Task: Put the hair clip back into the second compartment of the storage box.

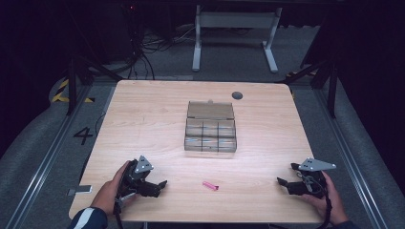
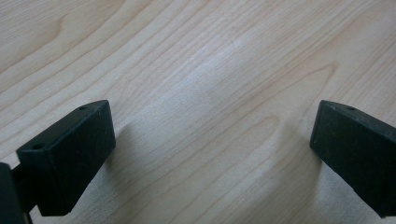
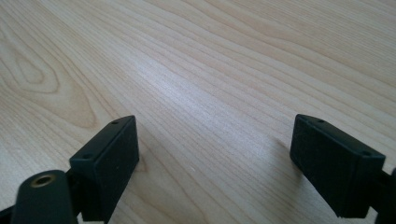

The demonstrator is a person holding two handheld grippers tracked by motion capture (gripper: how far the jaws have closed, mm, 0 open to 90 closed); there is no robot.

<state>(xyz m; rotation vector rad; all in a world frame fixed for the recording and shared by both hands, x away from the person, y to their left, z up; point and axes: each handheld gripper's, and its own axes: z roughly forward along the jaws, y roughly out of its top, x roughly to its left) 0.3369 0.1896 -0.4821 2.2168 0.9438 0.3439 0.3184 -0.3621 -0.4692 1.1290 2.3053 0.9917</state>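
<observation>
I see a clear compartment box [image 1: 210, 133] near the middle of the desk [image 1: 143, 124], its lid tipped up at the back. A small pink piece [image 1: 210, 185] lies on the desk in front of the box, toward me. My left gripper [image 1: 155, 187] sits in front of the box to its left, my right gripper [image 1: 286, 183] in front to its right, the pink piece between them. Both sets of fingers [image 2: 70, 158] stand wide and hold nothing, with bare wood between them.
</observation>
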